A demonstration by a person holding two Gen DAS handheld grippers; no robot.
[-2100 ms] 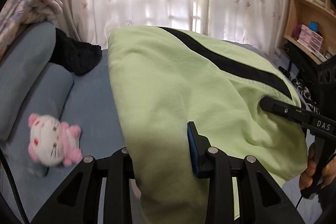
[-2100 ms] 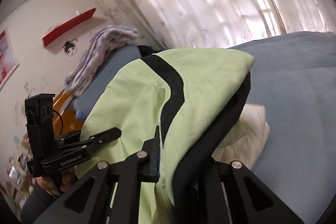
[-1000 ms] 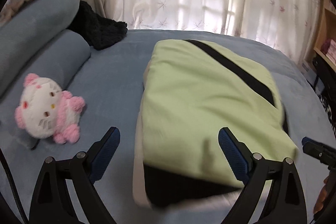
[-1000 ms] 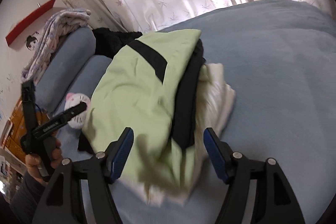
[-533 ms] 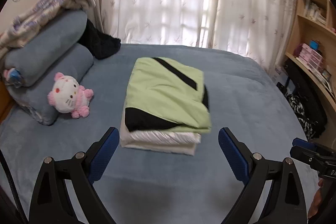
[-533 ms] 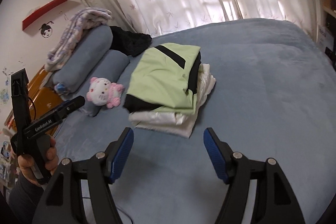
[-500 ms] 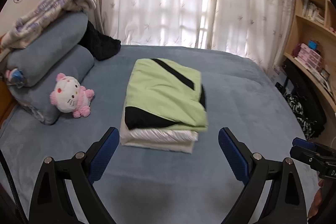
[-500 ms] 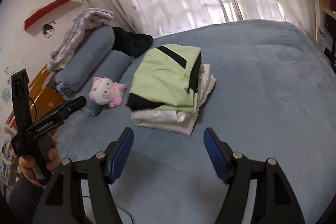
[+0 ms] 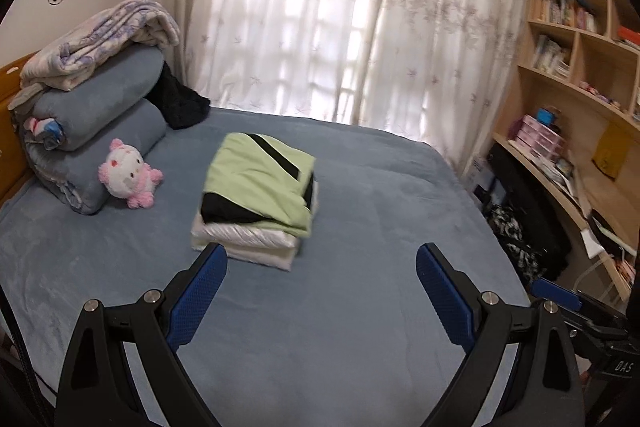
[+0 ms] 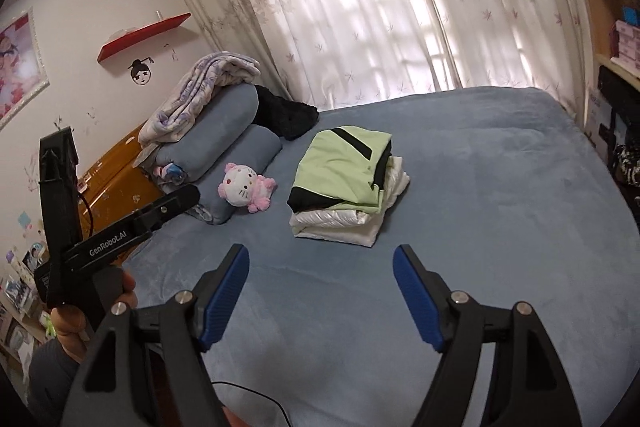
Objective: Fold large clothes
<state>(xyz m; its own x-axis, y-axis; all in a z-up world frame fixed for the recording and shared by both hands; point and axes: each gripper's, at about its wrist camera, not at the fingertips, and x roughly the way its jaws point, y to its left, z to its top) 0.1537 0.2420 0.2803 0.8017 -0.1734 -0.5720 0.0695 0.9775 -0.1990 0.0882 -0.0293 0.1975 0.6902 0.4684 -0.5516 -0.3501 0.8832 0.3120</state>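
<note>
On the bed (image 9: 360, 307), right of the plush toy (image 9: 128, 175), the green-and-black garment (image 9: 258, 183) lies folded atop white folded clothes (image 9: 244, 241). Left claw (image 9: 320, 291) and right claw (image 10: 320, 291) gape empty, well apart from it. Folding looks done.

A wide bed (image 9: 360, 307) covered in a slate-blue plush blanket (image 10: 500, 227) carries everything here. Near its middle lies a folded white garment (image 9: 244, 239), resting directly on the blanket, with a folded light-green garment with black stripe (image 9: 260, 179) stacked on top of it. Toward the head end, two rolled blue-grey bolsters (image 9: 100, 115) lie one upon the other, and a pale floral quilt (image 9: 100, 43) is bundled on the upper one. A pink-and-white plush cat toy (image 9: 128, 174) sits on the blanket against the lower bolster. A black fuzzy garment (image 9: 180, 101) lies crumpled just beside the bolsters, by the curtain.
</note>
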